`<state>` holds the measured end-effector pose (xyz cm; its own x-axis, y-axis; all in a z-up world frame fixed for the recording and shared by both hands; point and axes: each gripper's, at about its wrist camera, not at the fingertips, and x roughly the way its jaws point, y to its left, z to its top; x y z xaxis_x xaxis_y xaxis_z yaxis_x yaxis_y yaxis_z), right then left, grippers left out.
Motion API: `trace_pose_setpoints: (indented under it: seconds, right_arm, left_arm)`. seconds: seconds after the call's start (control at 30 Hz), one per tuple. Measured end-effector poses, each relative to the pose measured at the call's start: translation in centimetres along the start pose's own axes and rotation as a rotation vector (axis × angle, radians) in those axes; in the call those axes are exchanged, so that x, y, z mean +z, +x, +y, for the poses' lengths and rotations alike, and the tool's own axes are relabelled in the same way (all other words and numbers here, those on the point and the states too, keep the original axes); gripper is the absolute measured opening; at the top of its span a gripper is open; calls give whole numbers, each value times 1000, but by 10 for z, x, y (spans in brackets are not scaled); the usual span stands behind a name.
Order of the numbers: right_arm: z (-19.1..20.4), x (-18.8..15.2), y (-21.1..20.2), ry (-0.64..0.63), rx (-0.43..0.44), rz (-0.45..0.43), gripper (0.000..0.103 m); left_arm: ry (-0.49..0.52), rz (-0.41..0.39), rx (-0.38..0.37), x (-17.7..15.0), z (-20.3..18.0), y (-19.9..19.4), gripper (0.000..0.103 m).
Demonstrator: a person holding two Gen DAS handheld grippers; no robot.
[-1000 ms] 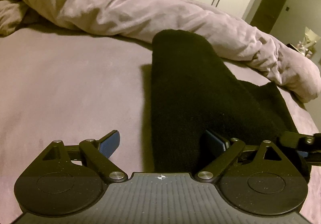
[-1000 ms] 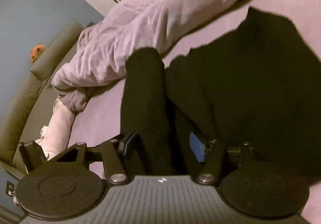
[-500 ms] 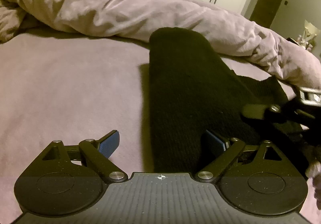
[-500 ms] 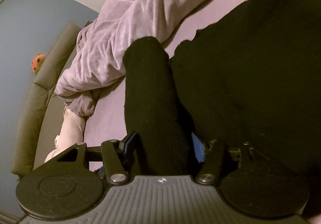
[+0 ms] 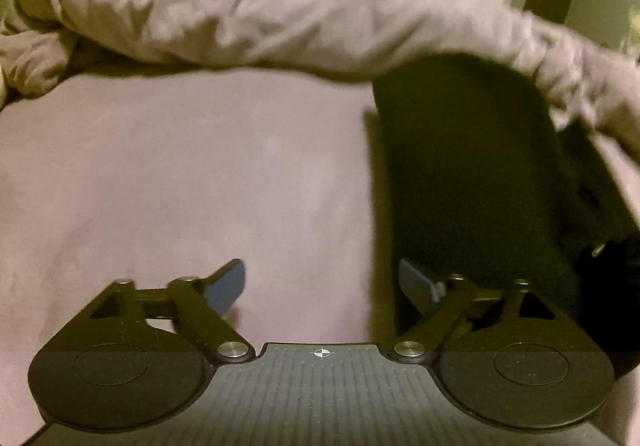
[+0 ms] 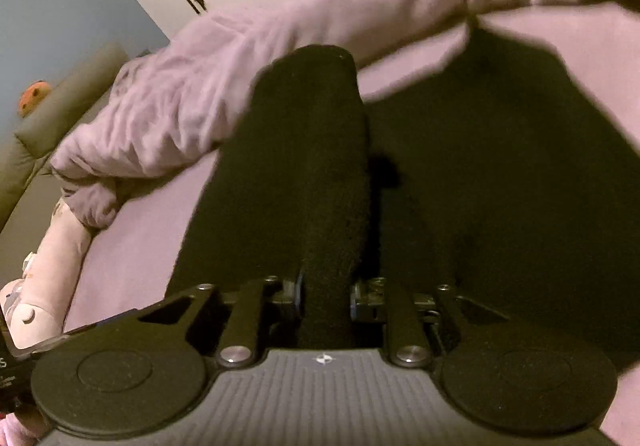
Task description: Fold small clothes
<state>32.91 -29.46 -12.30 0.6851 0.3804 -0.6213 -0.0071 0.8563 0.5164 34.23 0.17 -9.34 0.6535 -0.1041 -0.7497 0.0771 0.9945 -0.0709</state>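
Right gripper (image 6: 325,300): your jaws are closing, pinching a raised fold of the black garment (image 6: 480,174).
Left gripper (image 5: 322,282): wide, closing; garment edge at your right finger (image 5: 418,283), bedsheet (image 5: 160,174) beneath.

Both black grippers, left gripper (image 5: 322,282) and right gripper (image 6: 326,296), carry seemingly blue pads and silver screws.

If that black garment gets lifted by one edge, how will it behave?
Likely floppy: the black garment lies limp on the bed, one part bunching up between the right gripper's closing jaws. Probably light. Its fuzzy surface suggests it won't slip easily.
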Motion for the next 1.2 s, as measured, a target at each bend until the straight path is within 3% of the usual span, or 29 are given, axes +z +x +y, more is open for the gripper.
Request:
trace_pose_setpoints:
  seconds: [0.07, 0.13, 0.2, 0.3, 0.33, 0.43, 0.57, 0.6, 0.63, 0.67, 0.7, 0.73, 0.87, 0.93, 1.0, 1.07, 1.13, 1.2]
  right_arm:
    - [7, 2, -14, -42, 2, -39, 40]
    - [12, 5, -35, -108, 17, -101, 70]
    - [10, 5, -50, -149, -9, -151, 71]
    - [-10, 14, -61, -33, 32, -149, 65]
    - [-12, 18, -61, -41, -6, -148, 62]
    - [3, 26, -49, -201, -151, -162, 62]
    - [34, 34, 1, -453, -308, -55, 58]
    - [38, 32, 15, -508, -342, -24, 47]
    - [42, 32, 29, -553, -374, 0, 28]
    - [42, 33, 38, -573, -390, 9, 18]
    - [40, 38, 45, -565, -407, 6, 13]
    - [32, 45, 45, -509, -435, -17, 16]
    - [-26, 63, 11, -38, -665, -179, 21]
    - [-42, 55, -16, 67, -575, -236, 25]
    - [-37, 42, -39, 56, -464, -281, 30]
    - [-26, 34, -51, 6, -285, -294, 42]
    - [-21, 34, -42, 0, -58, -211, 50]
    - [-21, 40, -19, 57, 86, -123, 58]
  left_arm:
    - [8, 7, 12, 0, 1, 3, 85]
    - [-8, 24, 3, 2, 6, 5, 83]
    - [-13, 27, 3, 1, 9, 7, 81]
    - [7, 13, 19, 0, 5, 7, 81]
    - [12, 7, 24, -1, 3, 5, 80]
    - [24, 4, 34, -2, 0, 3, 77]
    - [28, 10, 44, -1, -1, 3, 77]
    - [29, 11, 45, 0, -2, 2, 77]
    - [32, 11, 46, 0, -2, 2, 77]
    - [35, 10, 46, 0, -3, 2, 77]
    - [38, 9, 45, 0, -2, 2, 77]
    - [41, 8, 41, 0, -2, 2, 77]
    - [33, 13, 25, -1, 2, 3, 77]
    - [25, 11, 16, -1, 4, 3, 77]
    - [19, 6, 15, -2, 3, 3, 77]
    - [15, 4, 21, -2, 2, 4, 77]
    - [7, 7, 25, -2, 1, 4, 77]
    - [3, 13, 26, -2, 1, 3, 77]
